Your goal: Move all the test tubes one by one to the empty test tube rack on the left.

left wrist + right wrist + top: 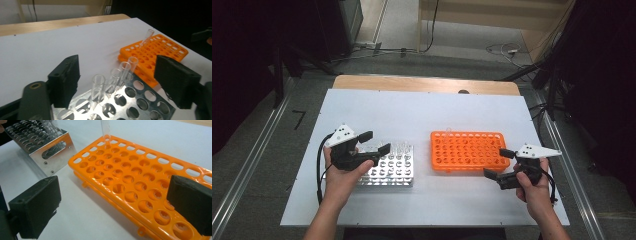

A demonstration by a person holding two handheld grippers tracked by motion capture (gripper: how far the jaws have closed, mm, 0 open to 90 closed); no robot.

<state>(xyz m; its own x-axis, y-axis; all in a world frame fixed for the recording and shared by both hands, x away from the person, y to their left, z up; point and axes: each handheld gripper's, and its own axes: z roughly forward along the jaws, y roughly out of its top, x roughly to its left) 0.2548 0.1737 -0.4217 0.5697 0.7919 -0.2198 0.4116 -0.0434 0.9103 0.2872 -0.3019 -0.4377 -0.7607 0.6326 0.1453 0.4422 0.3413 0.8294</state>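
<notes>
One glass test tube (147, 38) in orange rack (468, 150); four remain in metal rack (394, 167). Left tool (373, 142), right tool (499, 162): both open, empty.

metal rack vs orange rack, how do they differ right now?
Material: the metal rack is shiny perforated sheet; the orange rack is moulded plastic.
Load: the metal rack holds a row of clear tubes; the orange rack holds a single tube in a far corner hole.
Grippers: the open left gripper hangs over the metal rack; the open right gripper sits at the orange rack's right end.
Both rest on the white table.
</notes>
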